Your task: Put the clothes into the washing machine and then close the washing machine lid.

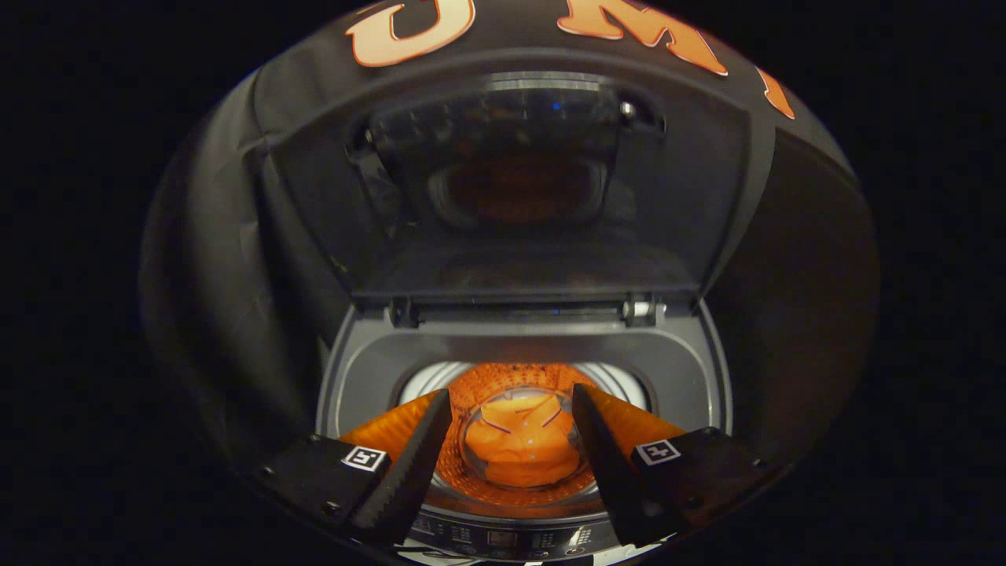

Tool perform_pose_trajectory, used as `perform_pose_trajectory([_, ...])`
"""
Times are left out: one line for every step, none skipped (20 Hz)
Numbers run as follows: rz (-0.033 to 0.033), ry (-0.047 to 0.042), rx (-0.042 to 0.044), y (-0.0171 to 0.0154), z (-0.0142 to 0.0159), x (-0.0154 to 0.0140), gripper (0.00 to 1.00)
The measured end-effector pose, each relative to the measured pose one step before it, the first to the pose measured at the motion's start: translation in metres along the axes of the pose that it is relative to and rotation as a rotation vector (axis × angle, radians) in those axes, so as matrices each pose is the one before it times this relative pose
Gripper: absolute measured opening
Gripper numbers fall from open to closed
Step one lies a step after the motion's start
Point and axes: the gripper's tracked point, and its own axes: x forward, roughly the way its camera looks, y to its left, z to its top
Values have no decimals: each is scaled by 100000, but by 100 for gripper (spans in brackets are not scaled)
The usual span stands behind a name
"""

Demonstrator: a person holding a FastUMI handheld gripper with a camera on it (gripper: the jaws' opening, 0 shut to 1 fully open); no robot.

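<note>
A top-loading washing machine [369,369] stands below me with its dark see-through lid [519,189] raised upright at the back. An orange garment [520,444] lies at the bottom of the drum [471,385], seen between my fingers. My gripper [511,424] hovers above the drum mouth, open, with nothing between its fingers.
The lid's hinges [640,308] sit along the back of the grey top deck. A control panel [503,538] runs along the machine's front edge, just under my fingers. Black cloth walls close in behind and on both sides.
</note>
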Motion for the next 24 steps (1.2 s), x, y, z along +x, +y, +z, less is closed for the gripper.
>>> perform_pose_trajectory([146,-2994,-314,105,1427,-773,99])
perform_pose_trajectory([573,-2419,237,305,1353,-760,99])
perform_pose_trajectory([804,-2042,722,319,1327,-385,99])
perform_pose_trajectory([521,-1107,81,131,976,-688,99])
perform_pose_trajectory([211,-1649,794,42,1116,-596,99])
perform_pose_trajectory([356,-1503,479,-37,961,-420,99])
perform_pose_trajectory([-396,-1490,262,-141,1001,-385,99])
perform_pose_trajectory([-258,-851,-129,-217,802,-218,99])
perform_pose_trajectory([341,-1522,828,133,777,-443,99])
perform_pose_trajectory([298,-687,-363,-19,687,-288,99])
perform_pose_trajectory([-160,-1282,381,-92,828,-343,99])
perform_pose_trajectory([88,-877,-536,-20,1071,-447,99])
perform_pose_trajectory([104,-2312,1081,104,1489,-332,99])
perform_pose_trajectory([378,-2604,504,172,1462,-251,99])
perform_pose_trajectory([-147,-2793,-264,106,1458,-174,99])
perform_pose_trajectory([-131,-1760,-759,-7,1336,-140,99])
perform_pose_trajectory([287,-1526,-832,176,1165,243,99])
perform_pose_trajectory([-158,-1132,-459,92,998,178,99])
perform_pose_trajectory([49,-386,-913,138,639,750,99])
perform_pose_trajectory([-874,-1422,-1084,-39,864,455,99])
perform_pose_trajectory([-292,-1043,-1073,140,681,519,99])
perform_pose_trajectory([-383,-679,-593,140,545,533,99])
perform_pose_trajectory([-679,277,86,-151,291,610,99])
perform_pose_trajectory([-161,557,668,-63,37,573,99])
